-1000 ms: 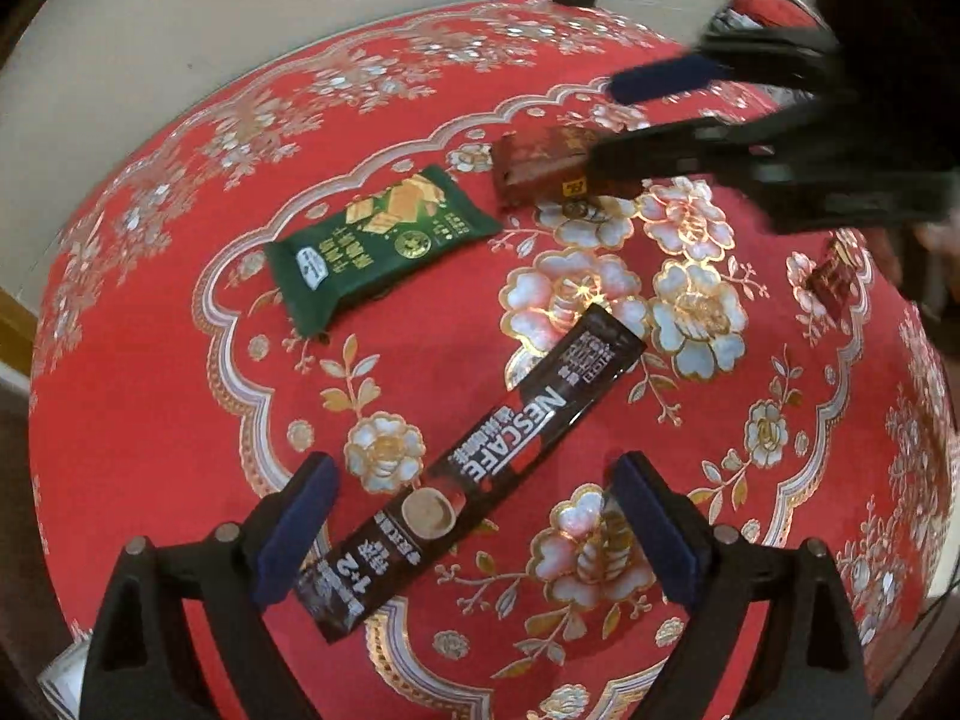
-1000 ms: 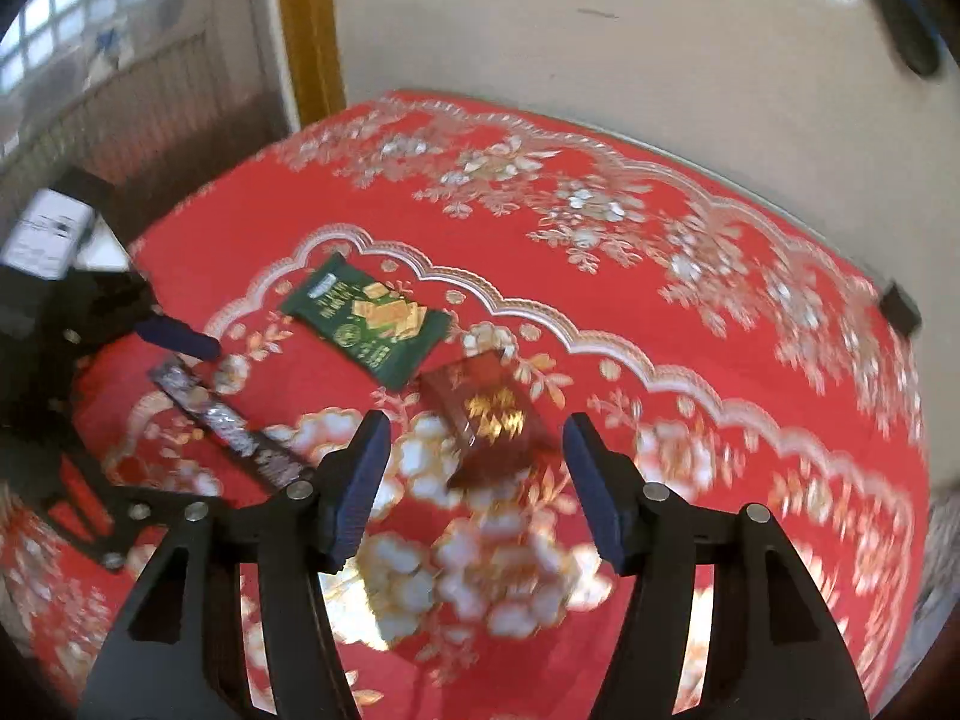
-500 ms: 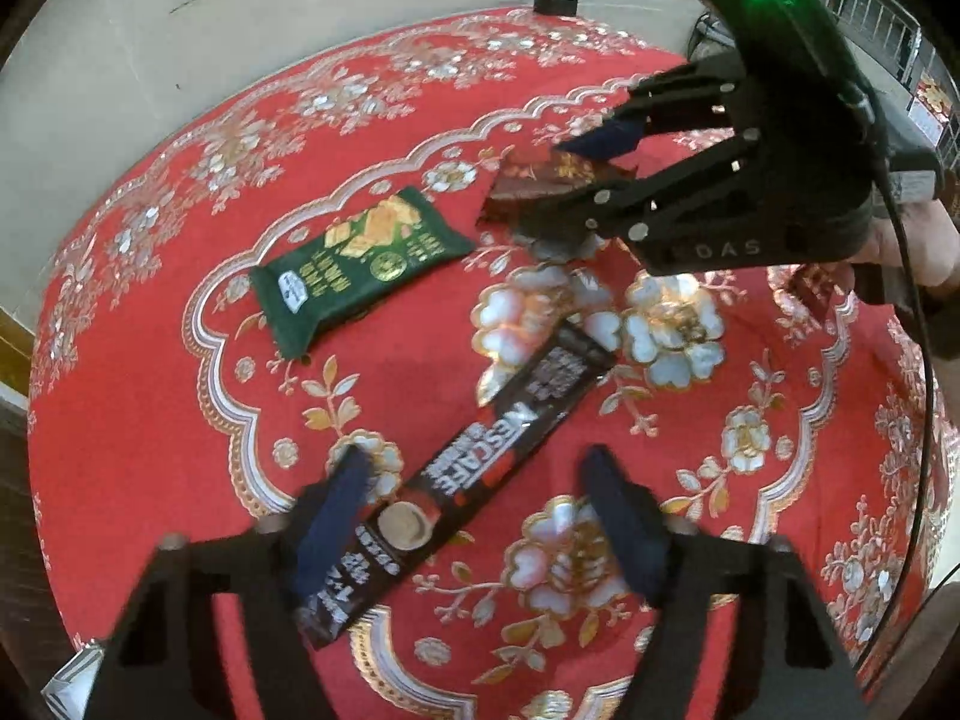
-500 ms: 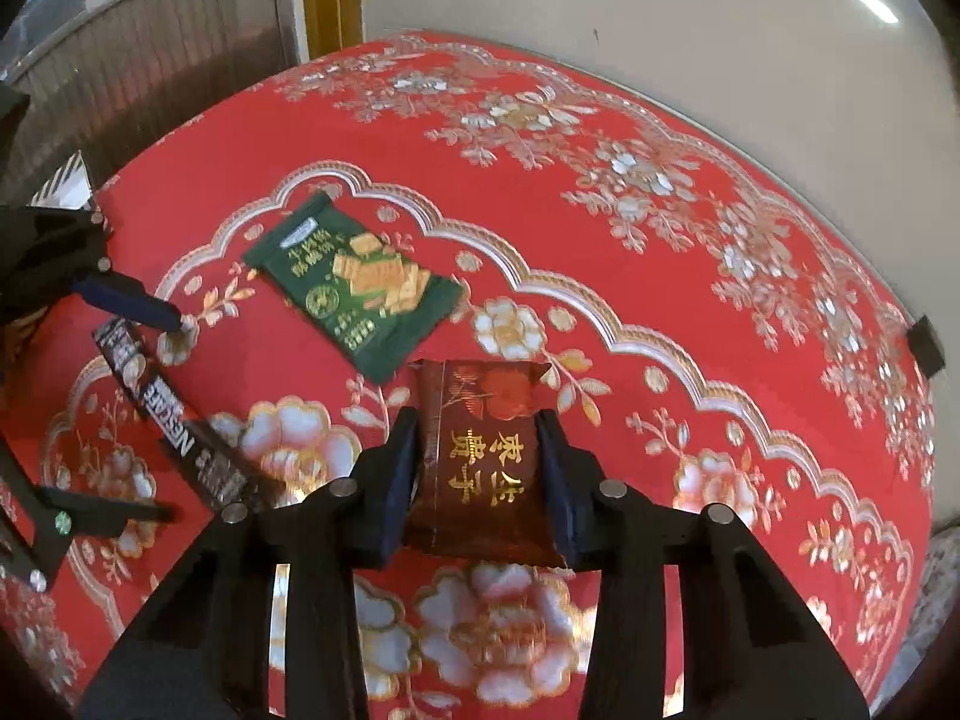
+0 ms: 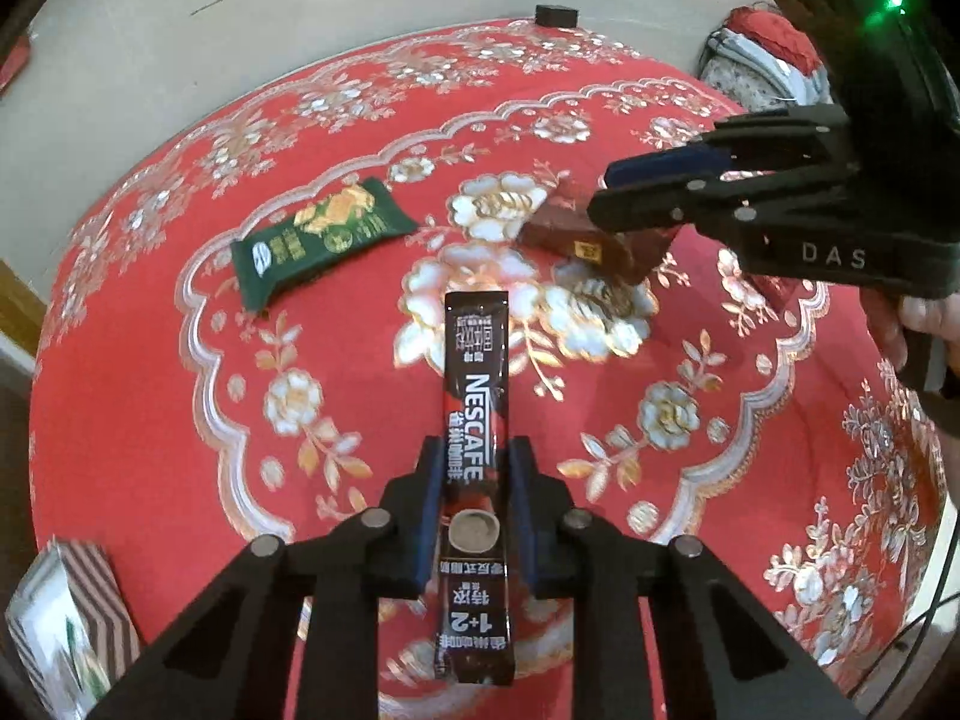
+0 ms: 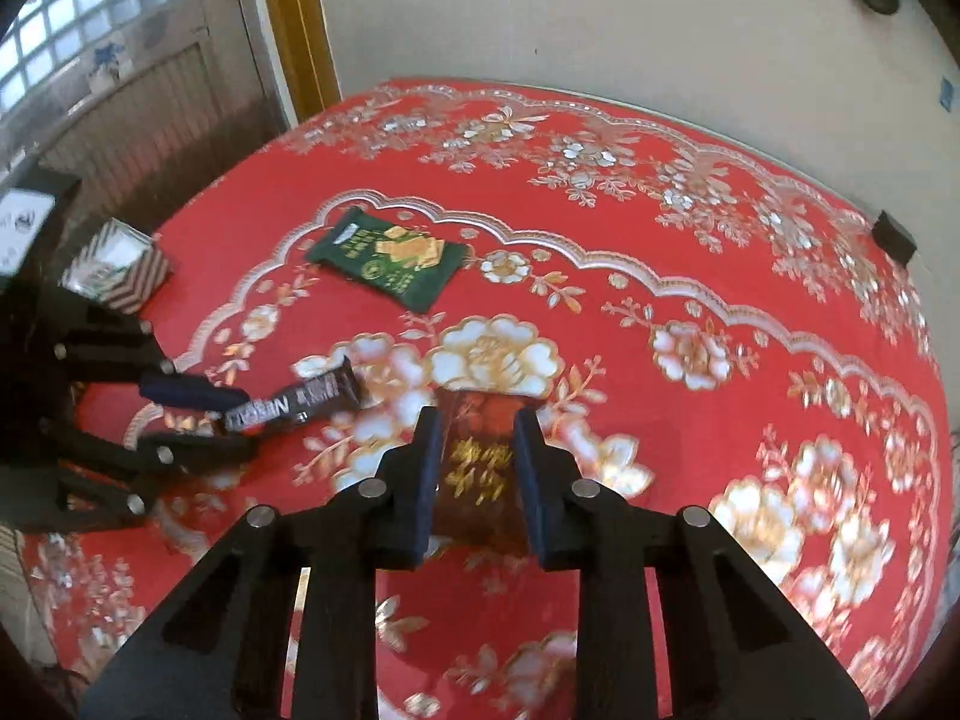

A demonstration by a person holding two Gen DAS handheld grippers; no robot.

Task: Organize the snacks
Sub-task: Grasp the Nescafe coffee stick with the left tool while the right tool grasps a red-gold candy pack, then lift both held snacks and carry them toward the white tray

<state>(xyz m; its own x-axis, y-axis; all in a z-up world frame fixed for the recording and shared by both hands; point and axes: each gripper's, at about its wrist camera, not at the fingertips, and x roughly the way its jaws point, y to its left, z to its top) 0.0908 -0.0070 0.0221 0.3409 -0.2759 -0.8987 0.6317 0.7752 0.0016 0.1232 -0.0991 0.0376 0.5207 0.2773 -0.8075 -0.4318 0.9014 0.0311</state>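
Note:
A long dark Nescafe coffee stick [image 5: 477, 360] lies lengthwise between the pads of my left gripper [image 5: 477, 450]. The jaws are closing, and the pads press on its two long edges. The right wrist view shows that gripper [image 6: 243, 423] at the left, holding the stick [image 6: 312, 399] just above the cloth. My right gripper [image 6: 476, 420] is closing on a brown-red snack packet with gold lettering [image 6: 480, 468], gripping it by its sides. From the left wrist view, this gripper [image 5: 603, 192] holds the packet [image 5: 576, 234] at the upper right. A green biscuit packet [image 5: 318, 234] [image 6: 390, 255] lies flat, apart from both grippers.
A red tablecloth with a flower pattern [image 5: 150, 420] covers the round table. A striped box [image 5: 66, 618] [image 6: 117, 264] stands at the table's left edge. A small black block [image 5: 557, 14] [image 6: 894, 237] sits at the far edge by the wall. A person's hand [image 5: 924, 318] holds the right gripper.
Both grippers went from open to shut. The left closed on the coffee stick, which now lies straight along its fingers. The right closed on the brown-red packet.

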